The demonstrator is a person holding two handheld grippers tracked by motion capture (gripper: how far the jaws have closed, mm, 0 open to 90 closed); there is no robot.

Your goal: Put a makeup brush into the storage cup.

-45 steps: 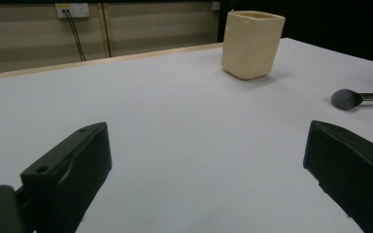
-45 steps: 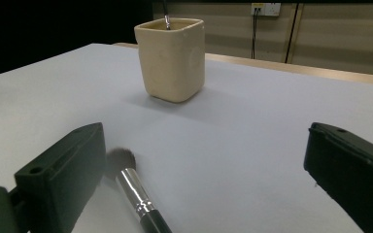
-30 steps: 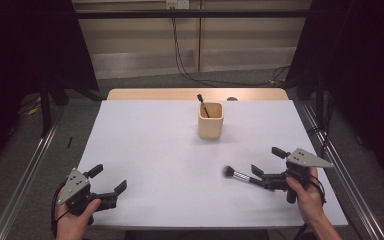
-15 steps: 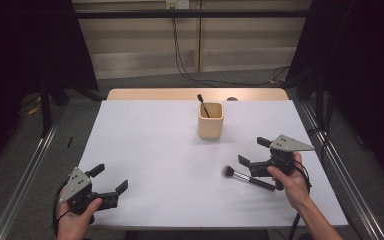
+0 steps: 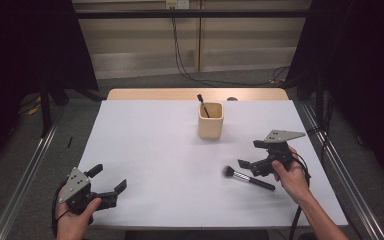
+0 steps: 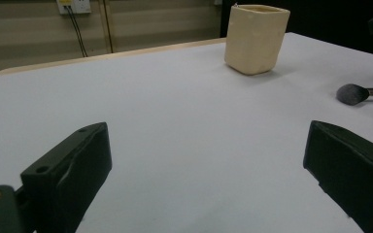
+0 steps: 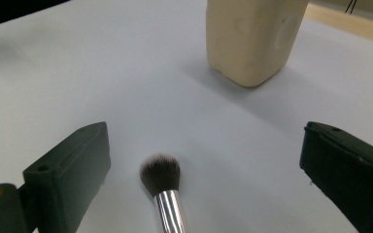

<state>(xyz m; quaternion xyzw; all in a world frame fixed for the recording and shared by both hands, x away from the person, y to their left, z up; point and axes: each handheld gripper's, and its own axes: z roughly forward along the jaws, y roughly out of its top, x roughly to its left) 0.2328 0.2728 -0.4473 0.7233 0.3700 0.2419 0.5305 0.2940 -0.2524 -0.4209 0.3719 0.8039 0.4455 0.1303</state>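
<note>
Right gripper (image 5: 254,153): jaws spread wide and empty, held just above the white table (image 5: 150,145) near its right edge, aimed toward the left. Between the jaws, in the right gripper view, the dark bristle head of a makeup brush (image 7: 166,187) is seen, untouched by either jaw. The brush is laid flat on the table toward the front right, bristles pointed left, silver ferrule and black handle running back under the gripper.

Cream holder (image 5: 210,120): stood upright near the middle of the far edge, well apart from the brush; a second dark brush (image 5: 202,105) is leaned inside it, handle end up.

Left gripper (image 5: 108,180): jaws likewise spread and empty, held in the hand (image 5: 73,220) at the front left corner, pointed right across the table. In the left gripper view bare table is seen between its jaws, the holder and the brush head farther off.
</note>
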